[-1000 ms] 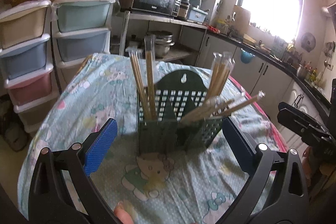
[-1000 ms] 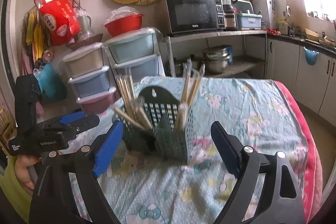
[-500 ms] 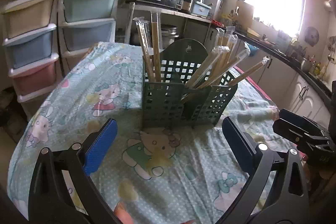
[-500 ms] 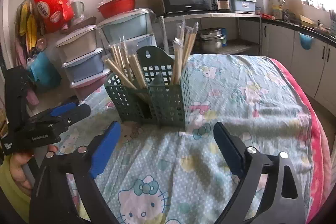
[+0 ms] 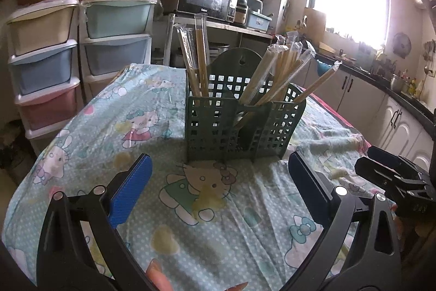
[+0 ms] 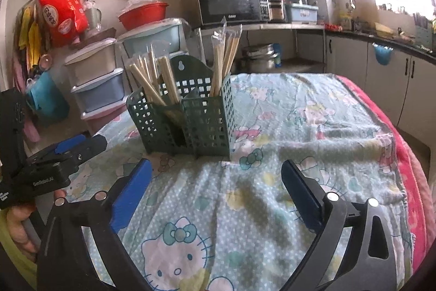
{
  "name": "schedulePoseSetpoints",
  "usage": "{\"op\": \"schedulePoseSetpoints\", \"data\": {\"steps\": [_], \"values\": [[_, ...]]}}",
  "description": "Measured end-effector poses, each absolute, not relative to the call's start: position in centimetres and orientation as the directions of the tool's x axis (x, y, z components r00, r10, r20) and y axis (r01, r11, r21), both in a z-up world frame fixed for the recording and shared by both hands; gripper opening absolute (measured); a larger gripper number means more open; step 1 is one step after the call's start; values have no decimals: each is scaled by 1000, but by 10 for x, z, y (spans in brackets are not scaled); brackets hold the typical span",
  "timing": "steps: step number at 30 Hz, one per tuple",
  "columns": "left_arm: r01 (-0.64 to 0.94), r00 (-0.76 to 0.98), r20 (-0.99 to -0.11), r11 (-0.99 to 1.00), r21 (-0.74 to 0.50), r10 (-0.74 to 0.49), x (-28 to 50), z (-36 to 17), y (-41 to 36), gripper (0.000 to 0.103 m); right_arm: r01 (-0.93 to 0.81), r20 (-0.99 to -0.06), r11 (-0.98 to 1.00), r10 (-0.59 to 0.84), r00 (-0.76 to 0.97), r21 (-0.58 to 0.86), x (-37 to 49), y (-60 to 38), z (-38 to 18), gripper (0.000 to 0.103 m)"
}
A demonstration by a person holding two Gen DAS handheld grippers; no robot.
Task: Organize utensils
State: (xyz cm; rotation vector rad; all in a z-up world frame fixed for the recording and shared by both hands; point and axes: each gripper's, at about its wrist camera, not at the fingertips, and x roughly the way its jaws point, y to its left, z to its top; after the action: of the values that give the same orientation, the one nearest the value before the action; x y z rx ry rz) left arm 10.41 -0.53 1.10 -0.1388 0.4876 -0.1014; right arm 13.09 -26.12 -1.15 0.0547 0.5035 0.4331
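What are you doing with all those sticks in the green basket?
A person holds a gripper in each hand over a table with a cartoon-cat cloth. The green basket stands there with wrapped chopsticks in its compartments. Both the left gripper and the right gripper are empty with jaws wide apart, the right one's having just been opening. Neither touches the basket.

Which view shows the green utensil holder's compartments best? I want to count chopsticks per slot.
The left wrist view: the green utensil holder faces it squarely, dividers and wrapped chopsticks spread apart. The right wrist view shows the holder from a corner, its chopsticks overlapping.
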Motion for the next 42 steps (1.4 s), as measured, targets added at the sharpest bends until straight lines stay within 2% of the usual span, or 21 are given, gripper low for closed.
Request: {"op": "schedulePoseSetpoints", "data": {"steps": [12, 18, 42], "values": [[90, 904, -404, 985, -149, -143, 98, 6, -12, 92, -366, -307, 927, 372, 876, 79, 112, -265, -15, 96], [93, 915, -377, 985, -148, -143, 96, 5, -12, 92, -346, -313, 935, 351, 883, 74, 113, -262, -19, 96], [93, 911, -387, 985, -143, -142, 95, 2, -15, 92, -332, -316, 940, 338, 886, 75, 111, -263, -22, 96]]}}
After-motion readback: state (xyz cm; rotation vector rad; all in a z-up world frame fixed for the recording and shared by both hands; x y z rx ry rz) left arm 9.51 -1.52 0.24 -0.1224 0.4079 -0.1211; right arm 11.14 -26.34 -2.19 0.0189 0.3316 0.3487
